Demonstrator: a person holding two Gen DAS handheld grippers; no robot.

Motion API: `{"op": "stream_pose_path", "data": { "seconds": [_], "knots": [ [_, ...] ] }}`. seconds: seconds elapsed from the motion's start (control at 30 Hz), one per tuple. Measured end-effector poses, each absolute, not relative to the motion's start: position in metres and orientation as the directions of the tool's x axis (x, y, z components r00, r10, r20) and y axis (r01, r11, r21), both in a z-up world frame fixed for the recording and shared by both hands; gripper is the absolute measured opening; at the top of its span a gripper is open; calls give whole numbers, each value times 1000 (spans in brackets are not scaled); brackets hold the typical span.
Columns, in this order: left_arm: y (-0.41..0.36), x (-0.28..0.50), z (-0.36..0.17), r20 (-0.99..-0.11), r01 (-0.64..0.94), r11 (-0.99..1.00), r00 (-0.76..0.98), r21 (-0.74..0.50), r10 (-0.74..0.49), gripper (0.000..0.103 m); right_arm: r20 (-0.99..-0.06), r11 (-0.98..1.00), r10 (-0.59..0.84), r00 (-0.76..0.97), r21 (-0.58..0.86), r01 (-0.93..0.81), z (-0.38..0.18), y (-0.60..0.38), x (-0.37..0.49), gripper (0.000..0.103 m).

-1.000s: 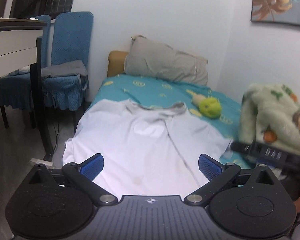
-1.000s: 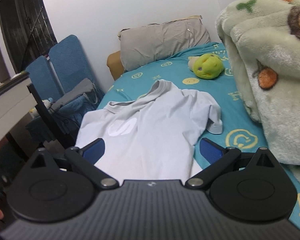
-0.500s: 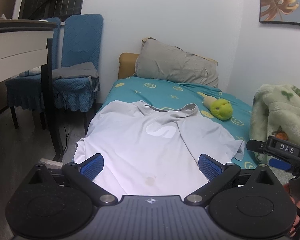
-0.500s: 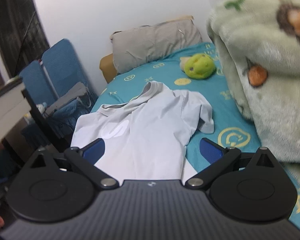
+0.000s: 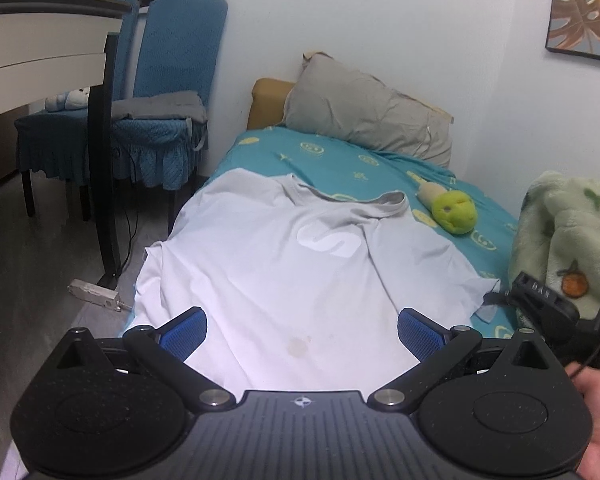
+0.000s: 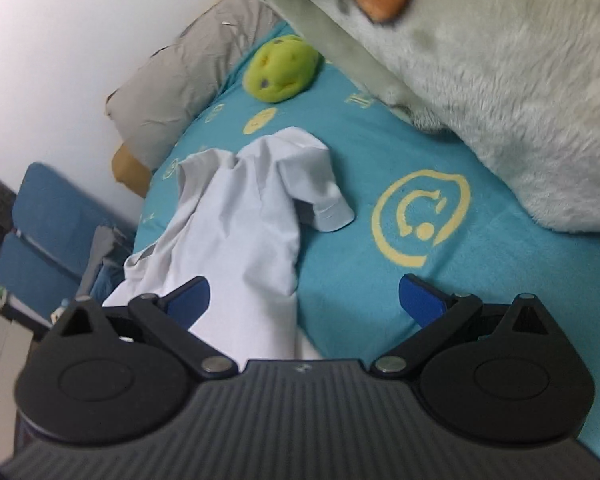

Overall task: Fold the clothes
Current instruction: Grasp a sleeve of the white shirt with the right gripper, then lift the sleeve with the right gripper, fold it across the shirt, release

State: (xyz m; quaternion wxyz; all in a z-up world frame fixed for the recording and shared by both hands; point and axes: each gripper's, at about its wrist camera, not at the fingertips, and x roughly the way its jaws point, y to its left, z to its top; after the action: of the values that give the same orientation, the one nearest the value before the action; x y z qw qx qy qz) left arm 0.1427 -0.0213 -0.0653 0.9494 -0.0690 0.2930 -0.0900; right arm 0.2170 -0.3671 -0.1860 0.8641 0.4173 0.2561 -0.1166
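A pale grey T-shirt [image 5: 284, 264] with a white logo lies spread face up on the teal bed [image 5: 340, 160], its hem toward me and its left side hanging over the bed edge. My left gripper [image 5: 302, 330] is open and empty above the hem. My right gripper [image 6: 304, 300] is open and empty, low over the sheet beside the shirt's right sleeve [image 6: 324, 204]. The shirt [image 6: 240, 240] passes under its left finger. The right gripper also shows at the right of the left wrist view [image 5: 540, 300].
A fleece blanket [image 6: 500, 80] is heaped on the bed's right side [image 5: 572, 232]. A green plush toy [image 5: 454, 212] and a grey pillow [image 5: 364, 116] lie toward the headboard. Blue chairs [image 5: 156, 120] and a desk [image 5: 40, 52] stand left of the bed. A power strip [image 5: 94, 292] lies on the floor.
The right gripper dropped low and tilted toward the sheet near the right sleeve, close under the blanket. The left gripper drifted left and pulled back slightly. Both stayed open.
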Motion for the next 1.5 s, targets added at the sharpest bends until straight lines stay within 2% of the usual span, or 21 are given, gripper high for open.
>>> {"op": "stream_pose_path", "data": {
  "seconds": [0.23,0.3,0.33,0.5,0.6,0.63,0.67,0.77,0.93,1.03,1.1,1.13,1.17,1.23,1.33,1.5],
  "knots": [
    [-31,152,-78,-567,138,977,797,-164,-208,102,-499,607,-11,867,686,402,-191,-377,241,100],
    [-33,153,-80,-567,141,977,797,-161,-209,102,-471,553,8,882,737,388,-195,-387,247,91],
    [-34,154,-81,-567,143,977,797,-160,-209,102,-465,533,15,885,753,386,-197,-391,251,82],
    [-38,157,-83,-562,149,978,801,-147,-206,102,-451,507,33,892,777,374,-205,-402,269,64],
    [-38,161,-83,-549,160,975,807,-152,-218,102,-443,515,49,895,779,358,-209,-402,277,36],
    [-38,162,-84,-547,162,974,807,-156,-222,102,-447,518,52,893,777,358,-209,-401,278,23],
    [-37,164,-84,-547,164,973,806,-162,-227,102,-442,525,43,896,773,356,-208,-400,278,18],
    [-34,170,-86,-551,159,969,800,-188,-238,102,-405,553,-22,914,757,349,-197,-397,270,14],
    [-27,178,-86,-557,148,959,788,-242,-263,102,-327,579,-141,934,738,346,-175,-394,254,14],
    [-24,181,-88,-565,138,955,780,-262,-268,102,-336,520,-115,935,782,345,-179,-398,255,17],
    [-23,183,-90,-571,129,953,775,-273,-269,102,-354,467,-73,933,814,345,-188,-403,258,23],
    [-22,184,-91,-575,125,952,773,-278,-270,102,-356,439,-55,933,831,342,-193,-404,259,38],
    [-21,185,-92,-578,120,950,770,-287,-272,102,-352,410,-39,935,848,336,-199,-406,260,62],
    [-20,187,-94,-585,108,946,763,-305,-275,102,-329,335,-3,944,889,311,-210,-407,262,86],
    [-18,190,-97,-594,87,941,755,-328,-277,102,-315,335,10,949,896,293,-210,-405,269,86],
    [-14,195,-99,-602,57,930,748,-363,-280,102,-387,393,-26,921,844,366,-204,-399,300,85]
  ]
}}
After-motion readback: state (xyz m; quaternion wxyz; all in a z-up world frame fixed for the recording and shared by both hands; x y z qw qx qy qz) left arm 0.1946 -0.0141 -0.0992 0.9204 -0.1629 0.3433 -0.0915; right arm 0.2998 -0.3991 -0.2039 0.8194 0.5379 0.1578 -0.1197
